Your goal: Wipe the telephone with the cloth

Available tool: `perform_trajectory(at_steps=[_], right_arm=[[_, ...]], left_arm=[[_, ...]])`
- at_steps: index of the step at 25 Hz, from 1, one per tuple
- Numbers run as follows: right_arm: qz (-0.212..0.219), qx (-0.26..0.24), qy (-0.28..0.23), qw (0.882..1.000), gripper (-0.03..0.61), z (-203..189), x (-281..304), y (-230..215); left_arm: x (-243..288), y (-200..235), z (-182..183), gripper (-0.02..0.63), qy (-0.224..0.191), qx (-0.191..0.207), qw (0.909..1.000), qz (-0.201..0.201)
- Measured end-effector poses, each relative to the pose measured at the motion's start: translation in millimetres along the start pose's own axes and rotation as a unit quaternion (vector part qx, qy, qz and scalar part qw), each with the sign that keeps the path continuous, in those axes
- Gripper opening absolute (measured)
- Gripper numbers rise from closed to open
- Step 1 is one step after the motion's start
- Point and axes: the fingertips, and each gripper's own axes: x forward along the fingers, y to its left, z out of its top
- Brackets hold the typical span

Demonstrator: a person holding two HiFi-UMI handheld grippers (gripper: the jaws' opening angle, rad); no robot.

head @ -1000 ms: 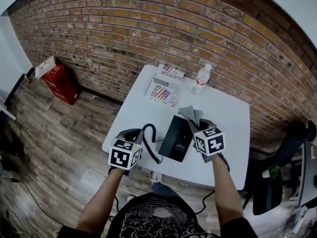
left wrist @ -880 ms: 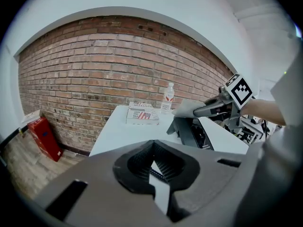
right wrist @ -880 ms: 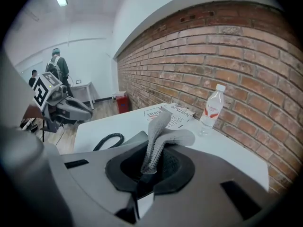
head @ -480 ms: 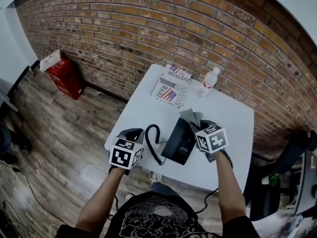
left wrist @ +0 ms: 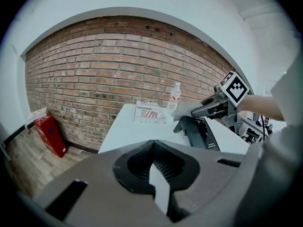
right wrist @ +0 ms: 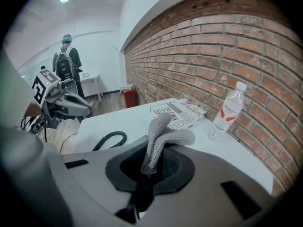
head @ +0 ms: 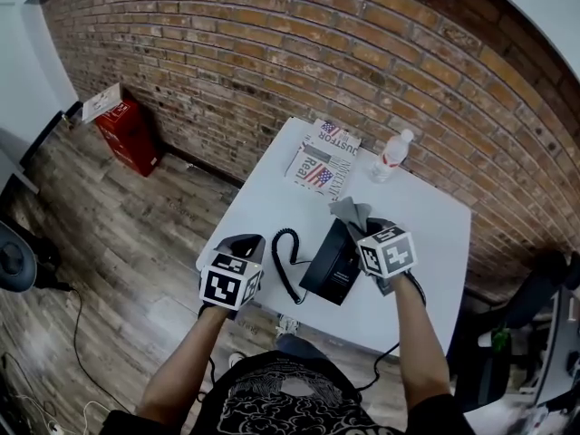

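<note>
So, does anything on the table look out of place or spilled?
Nothing is spilled or damaged. The water bottle stands upright. Only the coiled cord sprawls loosely left of the telephone, toward the edge of the table.

Open table left; bottle (far edge)

The telephone sits on the table, magazine and bottle behind it.
</note>
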Motion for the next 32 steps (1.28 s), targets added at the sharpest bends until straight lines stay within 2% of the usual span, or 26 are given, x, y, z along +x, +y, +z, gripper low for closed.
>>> perform_trajectory(at_steps=[15,22,32], right_arm=[[0.029,-0.014,-0.003,0.999,0.011,18,19,12],[0.038,-0.043,0.001,0.998,0.011,30,29,22],[0.036,-0.103,0.023,0.994,0.011,24,38,37]], left_arm=[[-8,12,-5,0.006,0.0,-0.016,0.9996,0.024],[-13,21,-6,0.006,-0.002,-0.024,0.9991,0.035],[-20,26,-16,0.006,-0.001,-0.035,0.9983,0.047]])
